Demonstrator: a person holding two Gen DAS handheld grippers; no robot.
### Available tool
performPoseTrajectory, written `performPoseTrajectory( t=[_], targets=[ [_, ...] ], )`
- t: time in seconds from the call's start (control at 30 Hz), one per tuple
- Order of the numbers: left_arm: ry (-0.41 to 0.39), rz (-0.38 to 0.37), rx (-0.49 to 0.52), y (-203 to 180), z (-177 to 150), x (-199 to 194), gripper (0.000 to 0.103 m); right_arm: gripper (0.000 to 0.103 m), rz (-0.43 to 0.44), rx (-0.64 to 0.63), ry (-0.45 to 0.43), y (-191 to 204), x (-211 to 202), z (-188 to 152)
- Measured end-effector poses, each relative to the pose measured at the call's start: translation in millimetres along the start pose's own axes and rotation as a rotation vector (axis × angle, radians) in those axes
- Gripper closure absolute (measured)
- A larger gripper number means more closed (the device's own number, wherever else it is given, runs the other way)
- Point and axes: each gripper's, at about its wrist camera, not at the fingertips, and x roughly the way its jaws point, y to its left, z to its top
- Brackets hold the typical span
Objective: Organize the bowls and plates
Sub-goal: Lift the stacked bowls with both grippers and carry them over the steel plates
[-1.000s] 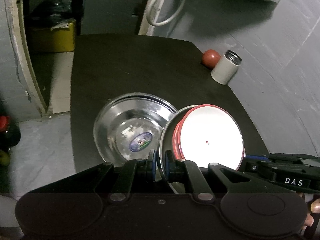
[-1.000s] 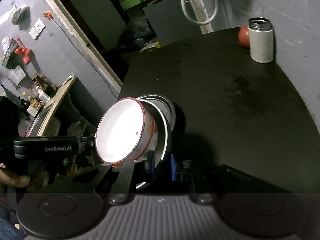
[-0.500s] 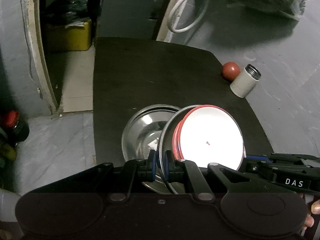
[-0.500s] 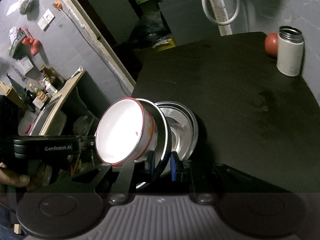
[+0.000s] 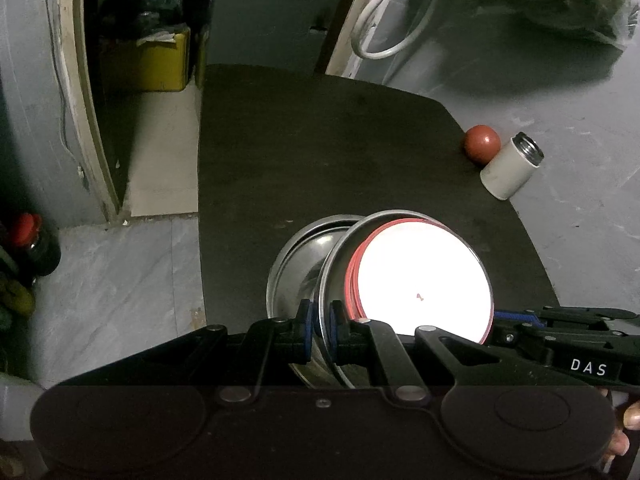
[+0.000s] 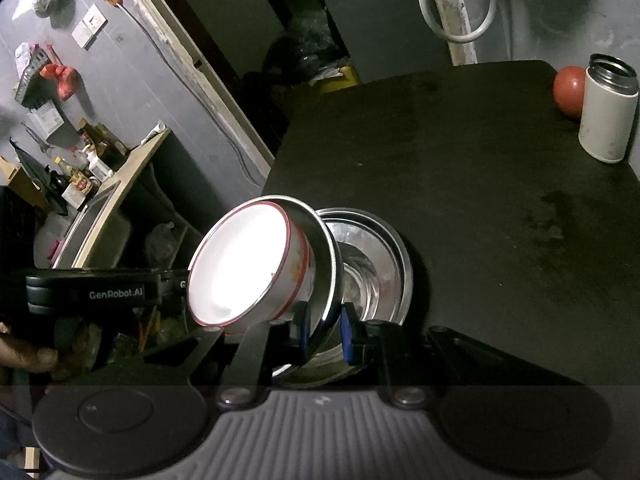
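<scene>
Stacking is in hand: a shiny steel plate (image 5: 334,264) carrying a red-rimmed white enamel bowl (image 5: 420,280) is clamped at its rim by both the left gripper (image 5: 319,330) and the right gripper (image 6: 325,330). It is held tilted over a second steel plate (image 6: 376,268) lying on the black table (image 6: 460,152) toward 11 o'clock in the left wrist view, so levelling and lowering onto it are judged to be called for next.

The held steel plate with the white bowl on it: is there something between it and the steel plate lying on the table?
Nothing visible. The held steel plate, carrying the white bowl, hangs tilted just over the steel plate on the black table, partly overlapping it. The red ball and white flask stand far off.

My white bowl (image 5: 424,280) with its red rim, shiny silver steel plate (image 6: 326,264) around it, matching silver bowl (image 6: 376,264) below, matte black bench (image 5: 320,152), red ball (image 5: 482,143), white flask (image 6: 608,120), my black grippers' blue pads (image 6: 346,332)
</scene>
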Motion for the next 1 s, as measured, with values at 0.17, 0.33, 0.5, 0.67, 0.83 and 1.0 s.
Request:
performPoseTrajectory(
  t=[0.17,0.33,0.5,0.67,0.83,1.0],
  targets=[
    [0.015,-0.002,0.0,1.8,2.6,8.8,0.097,0.086,-0.009,0.01,0.013,-1.4,9.4,2.7],
    [0.026,-0.004,0.003,2.6,5.2,15.1,0.097,0.086,-0.017,0.02,0.02,-5.3,13.9,4.4],
    [0.036,0.001,0.0,4.3,5.2,19.3,0.097,0.086,-0.02,0.025,0.024,-8.6,18.1,7.1],
    [0.04,0.007,-0.009,7.8,6.2,23.2,0.097,0.086,-0.018,0.024,0.031,-9.2,23.2,7.8],
    [0.038,0.016,-0.008,10.0,6.8,26.5,0.097,0.086,-0.022,0.014,0.037,-8.4,26.2,8.1],
    [0.038,0.017,-0.014,10.9,6.6,29.6,0.097,0.086,-0.031,0.002,0.044,-7.1,29.5,8.5]
  ],
)
